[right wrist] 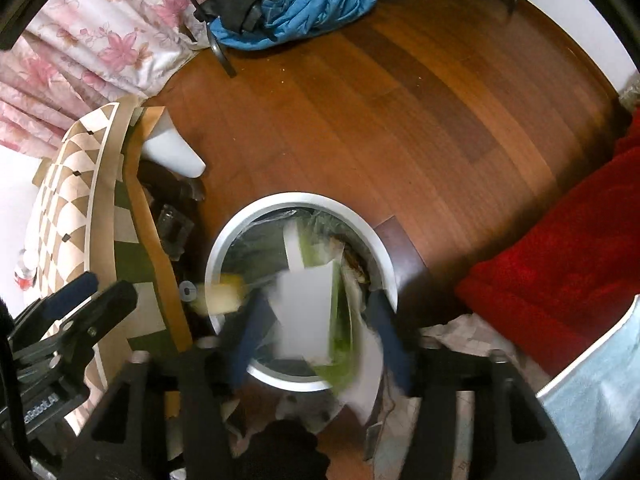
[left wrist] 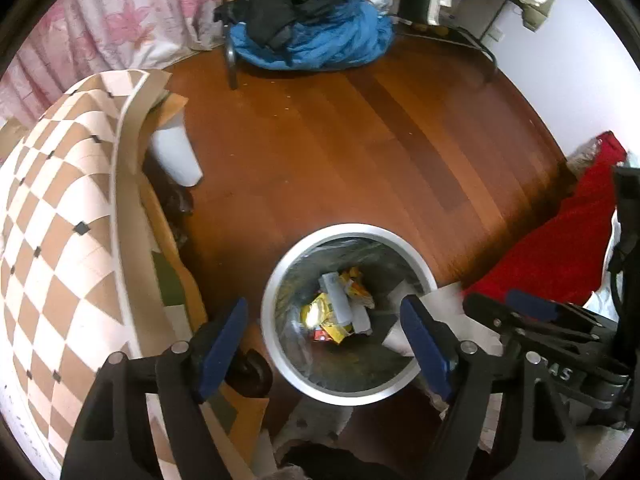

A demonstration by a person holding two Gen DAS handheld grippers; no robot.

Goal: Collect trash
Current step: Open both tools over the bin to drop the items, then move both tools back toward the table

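White and green paper trash (right wrist: 308, 312), blurred, is seen over the round bin (right wrist: 240, 224) on the wooden floor (right wrist: 400, 120), between the released right claw (right wrist: 316, 344). The left claw (left wrist: 324, 344) is spread above wrappers (left wrist: 340, 308), grasping nothing; a red cloth (right wrist: 560, 272) lies at 3 o'clock.

My left wrist camera looks steeply down along the left tongs (left wrist: 324, 344), close above the trash bin (left wrist: 276, 280) on the wooden floor (left wrist: 340, 140). My right wrist camera faces the same way from just beside it, peering down past the right tongs (right wrist: 316, 344) into the same bin (right wrist: 224, 248), somewhat nearer. Both views share the bin, the floor, the blue bundle (left wrist: 320, 44) at the far side, the checkered board (left wrist: 60, 200) on the left and the red cloth (right wrist: 560, 264) on the right; each catches the other tongs at its edge
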